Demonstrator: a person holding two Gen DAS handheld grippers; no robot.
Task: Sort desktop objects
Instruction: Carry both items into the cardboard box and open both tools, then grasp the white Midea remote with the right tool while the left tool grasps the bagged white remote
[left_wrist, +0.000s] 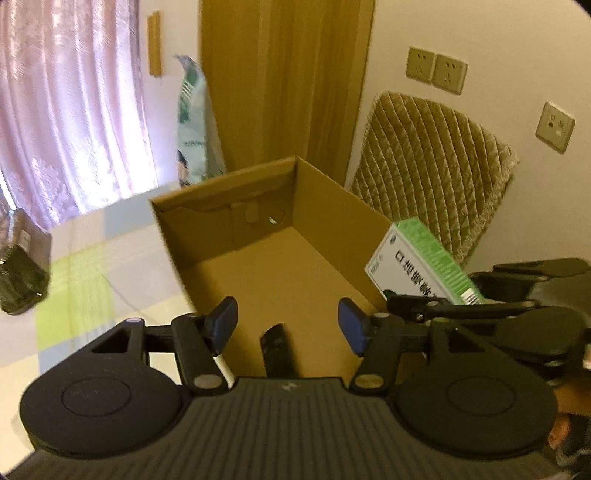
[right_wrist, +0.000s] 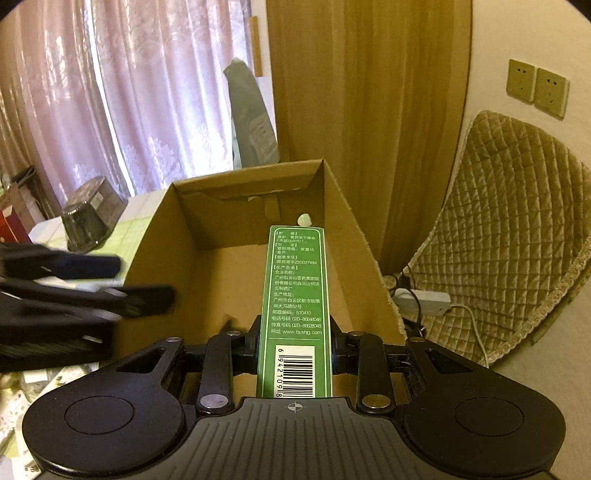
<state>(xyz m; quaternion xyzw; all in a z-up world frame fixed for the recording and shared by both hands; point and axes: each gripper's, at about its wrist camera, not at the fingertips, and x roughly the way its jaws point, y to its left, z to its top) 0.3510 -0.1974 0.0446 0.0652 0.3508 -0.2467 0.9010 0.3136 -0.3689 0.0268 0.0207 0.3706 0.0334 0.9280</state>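
Spread wide over the cardboard box (left_wrist: 280, 258), my left gripper (left_wrist: 288, 325) grips nothing; a dark object (left_wrist: 275, 354), perhaps a remote, lies beneath. Right of it, my right gripper (right_wrist: 294, 349) pinches the green medicine box (right_wrist: 295, 295) above the carton's near right side.

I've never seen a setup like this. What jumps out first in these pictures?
A green box with a barcode, clamped in the right gripper, pokes out over an open cardboard box. The left gripper hangs open over the same cardboard box, where a dark object lies on the floor. Pink curtains glow behind.
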